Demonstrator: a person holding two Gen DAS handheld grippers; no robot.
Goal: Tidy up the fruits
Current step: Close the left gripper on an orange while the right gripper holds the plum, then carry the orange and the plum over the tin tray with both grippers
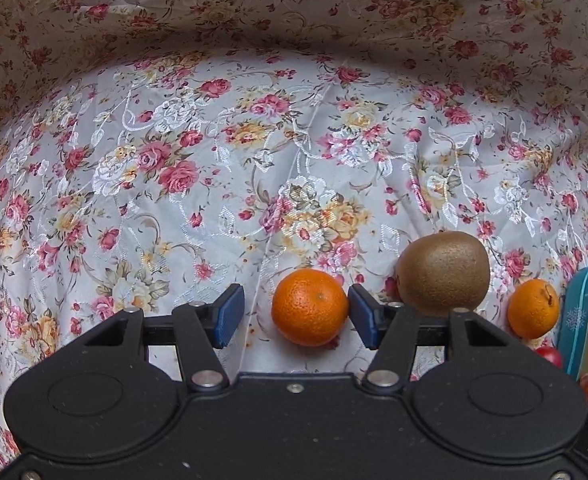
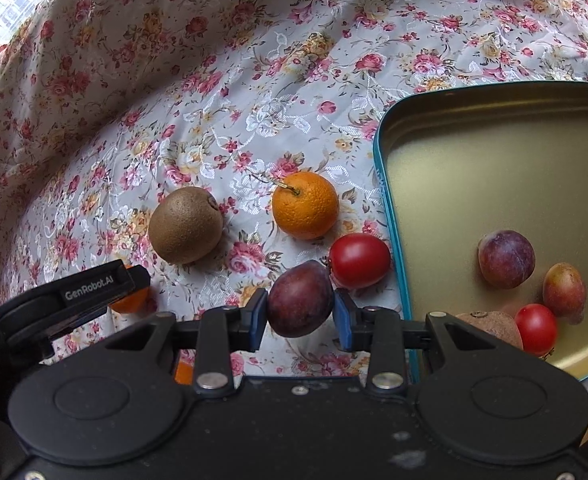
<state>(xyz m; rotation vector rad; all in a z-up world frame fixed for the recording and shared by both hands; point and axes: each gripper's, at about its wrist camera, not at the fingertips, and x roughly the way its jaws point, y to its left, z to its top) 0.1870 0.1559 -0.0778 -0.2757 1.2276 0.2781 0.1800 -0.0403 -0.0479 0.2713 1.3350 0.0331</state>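
In the left wrist view a mandarin [image 1: 310,306] lies on the flowered cloth between the jaws of my left gripper [image 1: 296,314]. The right pad [image 1: 360,316] is at its skin, the left pad stands apart, so the gripper is open. In the right wrist view my right gripper [image 2: 300,316] is shut on a dark purple plum [image 2: 300,300], just left of the teal tin tray [image 2: 382,200]. The tray holds a plum [image 2: 506,259], a paler plum [image 2: 564,292], a tomato [image 2: 536,328] and a kiwi [image 2: 494,326].
Loose on the cloth lie a kiwi [image 2: 185,224], a stemmed mandarin [image 2: 305,205] and a red tomato [image 2: 358,259]. The left gripper's finger [image 2: 93,288] shows at the left of the right view. Cloth rises in folds behind.
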